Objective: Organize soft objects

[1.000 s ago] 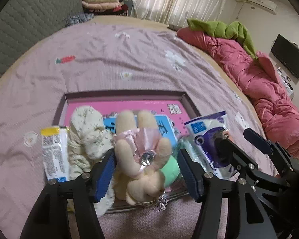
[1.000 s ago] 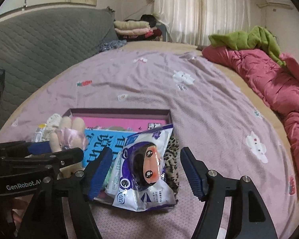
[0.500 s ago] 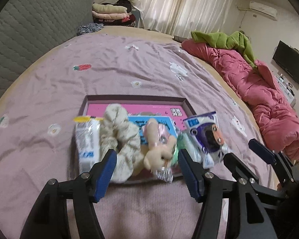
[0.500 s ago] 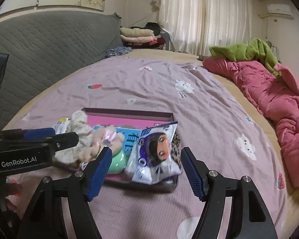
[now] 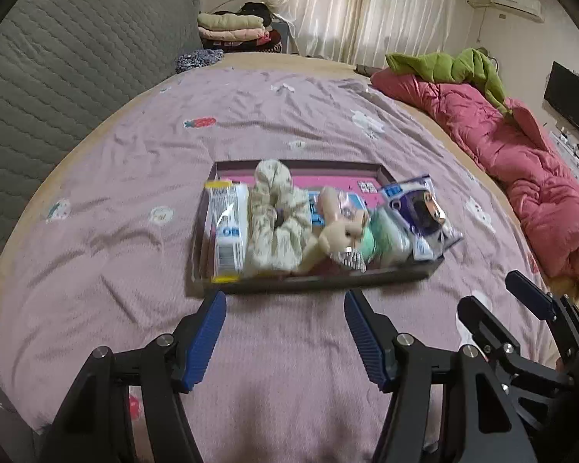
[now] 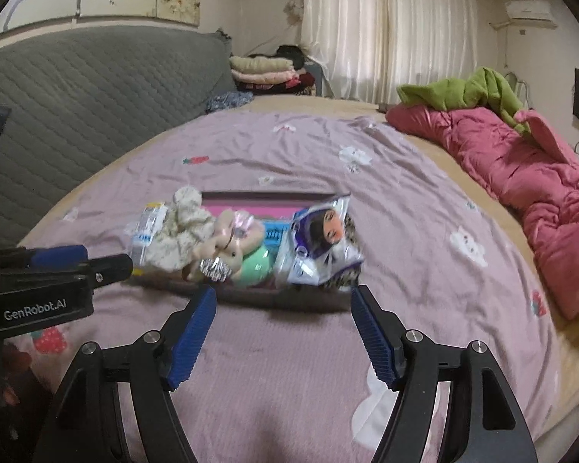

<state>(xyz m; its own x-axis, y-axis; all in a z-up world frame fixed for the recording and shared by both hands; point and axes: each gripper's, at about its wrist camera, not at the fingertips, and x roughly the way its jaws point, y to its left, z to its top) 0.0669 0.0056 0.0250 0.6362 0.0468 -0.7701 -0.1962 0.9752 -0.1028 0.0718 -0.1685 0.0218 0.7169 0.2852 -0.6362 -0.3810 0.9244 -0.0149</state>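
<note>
A shallow dark box (image 5: 312, 282) (image 6: 268, 195) with a pink floor lies on the mauve bedsheet. Inside, from left to right, lie a white packet (image 5: 227, 231) (image 6: 144, 231), a cream scrunchie (image 5: 274, 220) (image 6: 181, 227), a beige plush rabbit in pink (image 5: 337, 227) (image 6: 227, 239), a mint-green soft thing (image 5: 386, 237) (image 6: 256, 266) and a purple doll-face packet (image 5: 420, 212) (image 6: 320, 239). My left gripper (image 5: 285, 341) hangs open in front of the box's near wall, nothing between its fingers. My right gripper (image 6: 283, 341) is also open and empty, just short of the box.
A pink quilt (image 5: 521, 162) (image 6: 521, 162) with a green blanket (image 5: 451, 67) (image 6: 467, 94) lies along the bed's right side. A grey quilted headboard (image 5: 58, 77) (image 6: 77, 85) rises on the left. Folded clothes (image 5: 231, 27) (image 6: 266, 71) sit at the back.
Both grippers have drawn back from the box and risen slightly. The rabbit, which lay between my left fingers, and the doll packet, between my right ones, now lie ahead of them.
</note>
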